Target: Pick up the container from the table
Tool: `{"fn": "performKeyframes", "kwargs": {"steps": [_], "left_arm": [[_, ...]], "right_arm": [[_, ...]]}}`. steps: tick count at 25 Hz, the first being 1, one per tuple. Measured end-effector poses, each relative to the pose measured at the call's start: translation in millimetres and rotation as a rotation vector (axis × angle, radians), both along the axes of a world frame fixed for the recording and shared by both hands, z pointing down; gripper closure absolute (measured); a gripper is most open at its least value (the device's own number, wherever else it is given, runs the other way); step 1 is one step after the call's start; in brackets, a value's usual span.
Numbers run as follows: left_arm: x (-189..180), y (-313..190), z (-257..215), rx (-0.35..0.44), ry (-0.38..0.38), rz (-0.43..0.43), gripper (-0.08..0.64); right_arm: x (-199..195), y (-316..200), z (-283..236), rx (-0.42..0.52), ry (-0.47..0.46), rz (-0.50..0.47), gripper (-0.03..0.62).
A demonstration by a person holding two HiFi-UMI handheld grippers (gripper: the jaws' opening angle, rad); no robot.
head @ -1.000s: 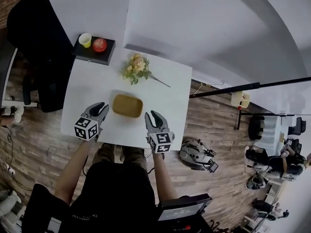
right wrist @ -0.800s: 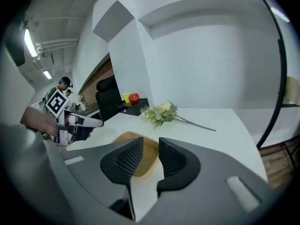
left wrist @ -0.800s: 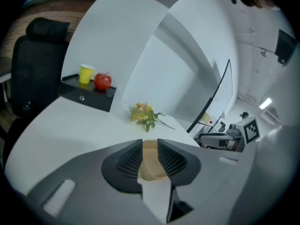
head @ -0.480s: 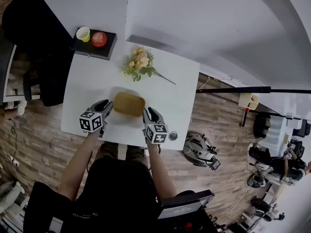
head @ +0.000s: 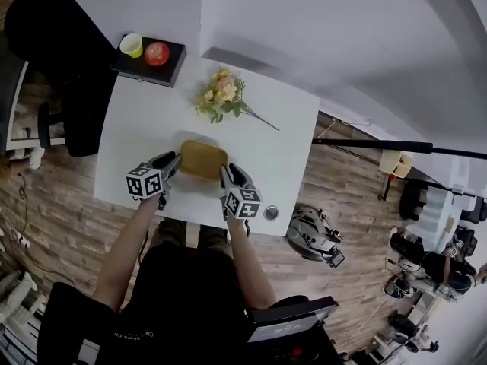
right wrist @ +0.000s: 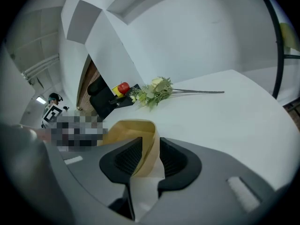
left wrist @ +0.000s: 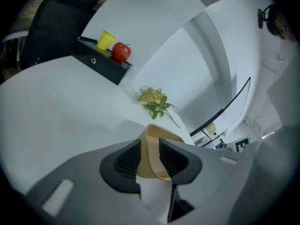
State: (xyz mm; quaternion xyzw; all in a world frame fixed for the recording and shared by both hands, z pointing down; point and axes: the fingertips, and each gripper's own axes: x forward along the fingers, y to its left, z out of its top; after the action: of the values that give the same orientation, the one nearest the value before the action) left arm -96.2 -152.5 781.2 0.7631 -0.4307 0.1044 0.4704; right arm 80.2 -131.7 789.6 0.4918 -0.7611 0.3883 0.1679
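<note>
A tan, shallow container (head: 202, 160) rests on the white table (head: 137, 143) near its front edge. My left gripper (head: 173, 163) is at the container's left side and my right gripper (head: 227, 175) at its right side. In the left gripper view the tan rim (left wrist: 154, 144) runs between the two dark pads of the left gripper (left wrist: 150, 156). In the right gripper view the rim (right wrist: 126, 130) likewise stands between the pads of the right gripper (right wrist: 146, 156). Both pairs of jaws are opening, and the pads do not clearly press on the wall.
A bunch of yellow flowers (head: 221, 97) lies behind the container. A black box (head: 144, 67) at the table's far left corner carries a yellow cup (head: 132, 45) and a red apple (head: 157, 52). A small round metal object (head: 271, 213) sits by the front right corner. A black chair (head: 61, 36) stands left.
Both grippers came down and inward from in front of the container to its two sides. The container's rim now lies between each pair of jaws.
</note>
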Motion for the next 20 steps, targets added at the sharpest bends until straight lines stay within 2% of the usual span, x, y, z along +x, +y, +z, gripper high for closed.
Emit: {"fn": "performKeyframes", "kwargs": {"steps": [13, 20], "left_arm": [[10.2, 2.1, 14.2, -0.053, 0.024, 0.028, 0.442], [12.0, 5.5, 19.4, -0.077, 0.034, 0.032, 0.467]], "right_arm": [[-9.9, 2.7, 17.8, -0.053, -0.035, 0.007, 0.46], [-11.8, 5.5, 21.7, -0.068, -0.051, 0.025, 0.472]]}}
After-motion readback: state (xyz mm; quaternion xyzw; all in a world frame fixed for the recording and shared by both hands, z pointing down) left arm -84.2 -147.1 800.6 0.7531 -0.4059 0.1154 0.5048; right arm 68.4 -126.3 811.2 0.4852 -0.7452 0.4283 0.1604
